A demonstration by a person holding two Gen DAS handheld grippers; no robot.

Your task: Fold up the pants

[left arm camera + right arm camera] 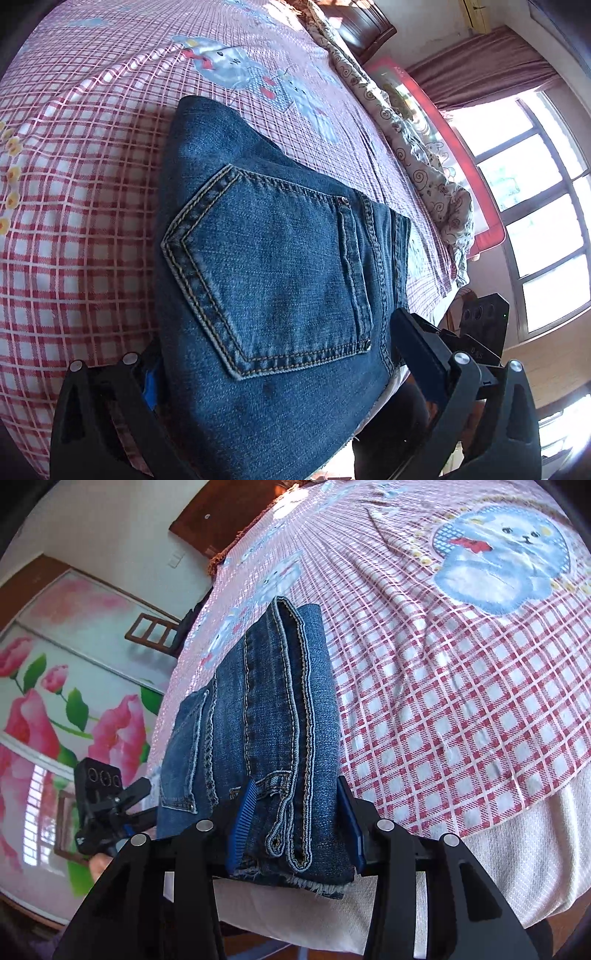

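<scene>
The jeans (269,280) lie in a compact folded stack at the near edge of the bed (74,177), back pocket (273,273) uppermost, hems and waistband (295,716) stacked on the right side. The left gripper (273,365) straddles the stack, jaws wide apart; whether they press the cloth cannot be told. The right gripper (295,823) has its jaws apart to either side of the hem end, apparently bearing on the denim. Judgement: folding is near complete, at the squaring or release stage. The next move calls for a clean withdrawal without dragging the layers.
</scene>
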